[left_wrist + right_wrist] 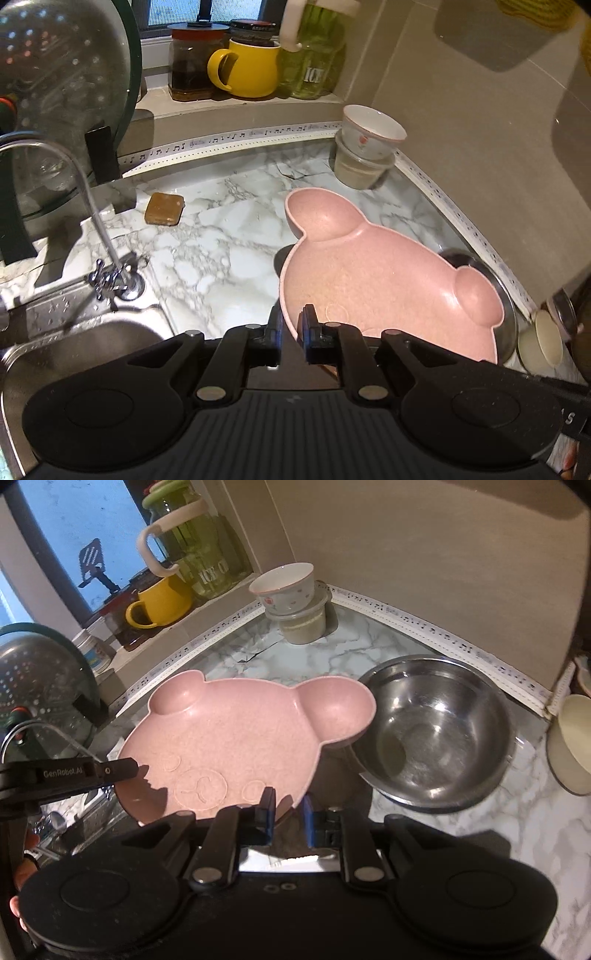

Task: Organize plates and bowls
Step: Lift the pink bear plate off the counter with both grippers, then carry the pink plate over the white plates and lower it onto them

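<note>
Both grippers pinch the pink bear plate (229, 734) mid-frame: left gripper (291, 325) and right gripper (286, 805) each closed on its rim. Steel bowl (436, 731) lies right, floral bowl (284, 587) stacked upper centre. Sorting looks barely begun; plate unplaced.

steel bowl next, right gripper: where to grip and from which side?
Probably the near rim of the steel bowl, coming from above with one finger inside and one outside. It sits upright and open, its wall is thin, and it looks too wide to span. The near-right rim looks free; the pink plate overhangs its left edge, so avoid that side. The right gripper is also pinching the plate's rim.
</note>
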Demonstrator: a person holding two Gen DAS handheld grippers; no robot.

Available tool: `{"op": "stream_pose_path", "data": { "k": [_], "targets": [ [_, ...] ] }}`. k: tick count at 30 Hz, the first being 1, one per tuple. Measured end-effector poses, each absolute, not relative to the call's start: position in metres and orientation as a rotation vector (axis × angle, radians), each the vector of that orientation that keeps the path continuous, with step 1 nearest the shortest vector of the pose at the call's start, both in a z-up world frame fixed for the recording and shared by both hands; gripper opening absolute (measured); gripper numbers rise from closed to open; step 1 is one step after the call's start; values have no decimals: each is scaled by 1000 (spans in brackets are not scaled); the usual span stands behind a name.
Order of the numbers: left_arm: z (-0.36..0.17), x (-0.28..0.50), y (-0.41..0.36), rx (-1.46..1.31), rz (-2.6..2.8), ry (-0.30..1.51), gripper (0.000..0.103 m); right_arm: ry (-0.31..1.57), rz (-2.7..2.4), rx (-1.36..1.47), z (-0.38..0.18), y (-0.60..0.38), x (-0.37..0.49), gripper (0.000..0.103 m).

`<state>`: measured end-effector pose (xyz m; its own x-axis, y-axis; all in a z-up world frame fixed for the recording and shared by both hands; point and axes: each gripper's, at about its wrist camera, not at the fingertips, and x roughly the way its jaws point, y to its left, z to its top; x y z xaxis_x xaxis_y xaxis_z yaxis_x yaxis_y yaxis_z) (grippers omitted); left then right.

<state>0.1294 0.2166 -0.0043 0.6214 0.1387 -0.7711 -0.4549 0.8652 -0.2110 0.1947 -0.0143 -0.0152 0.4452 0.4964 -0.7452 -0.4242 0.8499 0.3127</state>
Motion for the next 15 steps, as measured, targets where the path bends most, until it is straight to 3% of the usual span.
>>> {"op": "stream_pose_path", "data": {
  "k": [15],
  "targets": [
    [-7, 60, 158, -361, 262, 823, 11, 963, 584, 93, -19, -73, 139, 15]
  ]
}}
